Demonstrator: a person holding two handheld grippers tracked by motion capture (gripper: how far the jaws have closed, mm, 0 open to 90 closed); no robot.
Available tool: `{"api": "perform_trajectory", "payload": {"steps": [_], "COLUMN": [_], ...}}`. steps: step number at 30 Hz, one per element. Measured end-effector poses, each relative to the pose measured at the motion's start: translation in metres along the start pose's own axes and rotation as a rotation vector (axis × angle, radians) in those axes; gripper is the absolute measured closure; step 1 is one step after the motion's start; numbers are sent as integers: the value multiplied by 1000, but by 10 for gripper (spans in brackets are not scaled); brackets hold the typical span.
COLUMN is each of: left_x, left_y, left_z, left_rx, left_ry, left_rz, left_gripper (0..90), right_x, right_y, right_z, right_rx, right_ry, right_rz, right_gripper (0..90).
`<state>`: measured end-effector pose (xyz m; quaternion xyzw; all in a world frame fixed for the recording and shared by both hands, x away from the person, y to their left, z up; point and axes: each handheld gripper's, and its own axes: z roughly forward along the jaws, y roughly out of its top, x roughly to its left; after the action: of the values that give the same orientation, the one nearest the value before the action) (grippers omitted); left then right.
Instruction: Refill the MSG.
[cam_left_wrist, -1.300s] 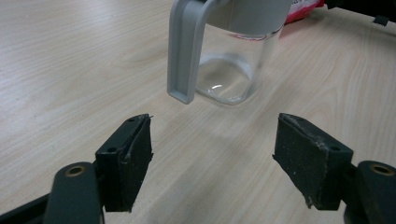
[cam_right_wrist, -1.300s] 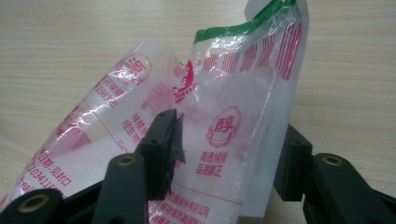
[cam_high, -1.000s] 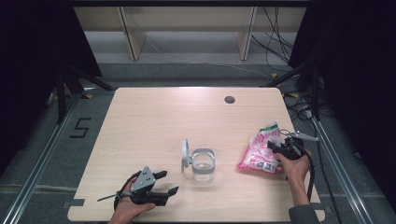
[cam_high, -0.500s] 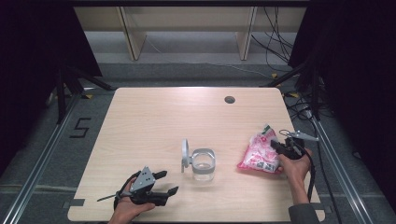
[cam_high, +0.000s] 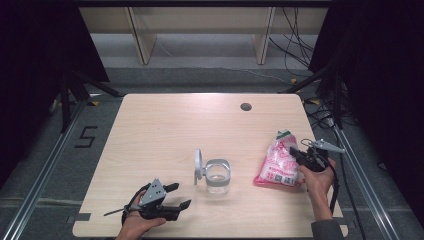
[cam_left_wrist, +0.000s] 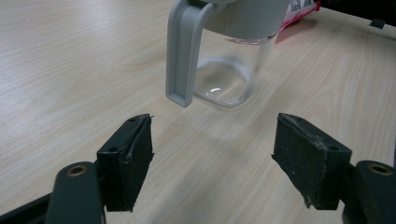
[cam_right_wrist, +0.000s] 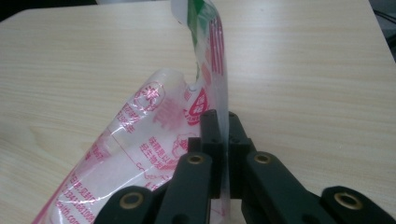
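1. Clamping on the upper edge film of the pink-printed plastic bag (cam_right_wrist: 154, 154), the right gripper (cam_high: 299, 155) is holding its jaws closed on the thin plastic; the bag (cam_high: 278, 162) is lying on the table near the right edge, its top end rising where the jaws are pinching it

2. Resting in the person's left hand (cam_high: 134, 225) near the front edge, the left gripper (cam_high: 176, 196) is standing with its jaws wide apart and nothing between them; its fingertips (cam_left_wrist: 128, 158) are pointing at the clear glass jar (cam_high: 217, 176), which is standing upright just beyond them at the table's middle, well apart from the bag

3. Risk, slippage: the grip is bearing on a narrow strip of slick film only, so the bag is likely to slide out or tear at the edge if lifted quickly

4. Risk, spillage: the contents are sitting in the lower part of the bag, so tilting it before the mouth is over the jar is likely to scatter them

5. Risk, tipping: the jar's grey lid (cam_high: 198, 166) is hanging open to one side, so a knock from either gripper is likely to upset it

6. Surface: the light wooden table (cam_high: 170, 125) is carrying a small round hole (cam_high: 245, 106) near its far edge

7. Room: dark curtains are flanking the table, cables are trailing at the far right, and pale shelving is standing behind
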<state>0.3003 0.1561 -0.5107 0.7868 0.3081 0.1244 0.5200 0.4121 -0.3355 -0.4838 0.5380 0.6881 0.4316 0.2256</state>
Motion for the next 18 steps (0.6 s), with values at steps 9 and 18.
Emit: {"api": "perform_trajectory", "payload": {"steps": [9, 18], "left_x": [-7, -15], "left_y": [0, 0], "left_z": [4, 7], "left_rx": [19, 31], "left_ry": [-14, -32], "left_rz": [24, 48], "left_gripper": [273, 273], "right_x": [22, 44], "right_y": [10, 17], "right_z": [-24, -41], "right_rx": [-98, -139], "right_ry": [68, 92], "right_rz": [-46, -61], "right_gripper": [900, 900]}}
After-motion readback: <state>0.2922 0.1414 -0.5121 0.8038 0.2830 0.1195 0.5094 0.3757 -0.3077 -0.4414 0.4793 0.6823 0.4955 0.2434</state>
